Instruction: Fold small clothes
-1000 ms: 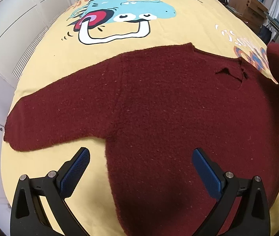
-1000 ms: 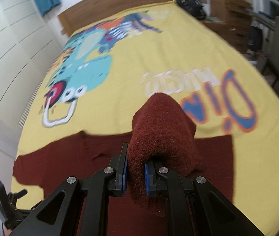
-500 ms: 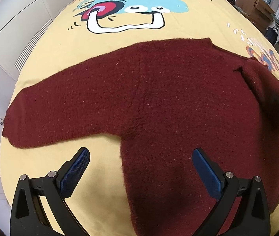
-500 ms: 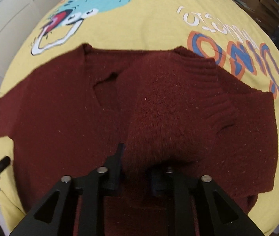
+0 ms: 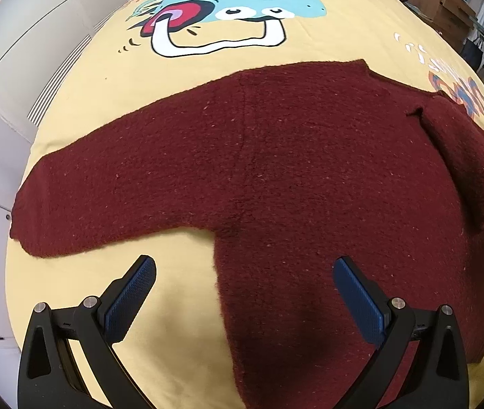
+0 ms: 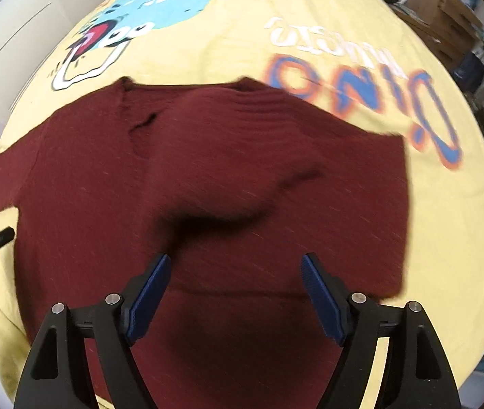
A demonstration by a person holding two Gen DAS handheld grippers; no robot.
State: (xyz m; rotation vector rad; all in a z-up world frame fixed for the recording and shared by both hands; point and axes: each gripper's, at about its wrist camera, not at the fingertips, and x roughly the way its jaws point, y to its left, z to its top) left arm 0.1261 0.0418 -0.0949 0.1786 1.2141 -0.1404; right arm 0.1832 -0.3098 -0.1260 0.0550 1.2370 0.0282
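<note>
- Across the middle of both wrist views, a dark red knitted sweater (image 5: 276, 177) lies flat on a bed, over a yellow bedspread (image 5: 81, 109).
- In the left wrist view, one sleeve (image 5: 112, 197) is stretched out to the left of the frame, and its end comes near the edge of the bed.
- The other sleeve (image 6: 228, 143) is folded inward and rests on top of the body of the sweater; in the right wrist view it makes a raised fold with a dark shadow under it, in the centre of the frame.
- This right wrist view is somewhat blurred, so the knit texture is not sharp there.
- The left gripper (image 5: 243, 293) hovers over the lower part of the sweater; its jaws are spread wide and hold nothing. One blue pad is above the bare bedspread, the other above the red cloth.
- The right gripper (image 6: 235, 289) has its jaws wide apart too, with nothing between them, just below the folded sleeve in the frame.
- The bedspread carries a cartoon dinosaur (image 5: 242, 3) in teal with a white mouth, at the top of the left wrist view, and large blue and orange letters (image 6: 361, 95) in the upper right of the right wrist view.
- Cardboard boxes (image 6: 446, 10) stand beside the bed in the upper right, and white cabinet doors (image 5: 20, 34) fill the upper left.
</note>
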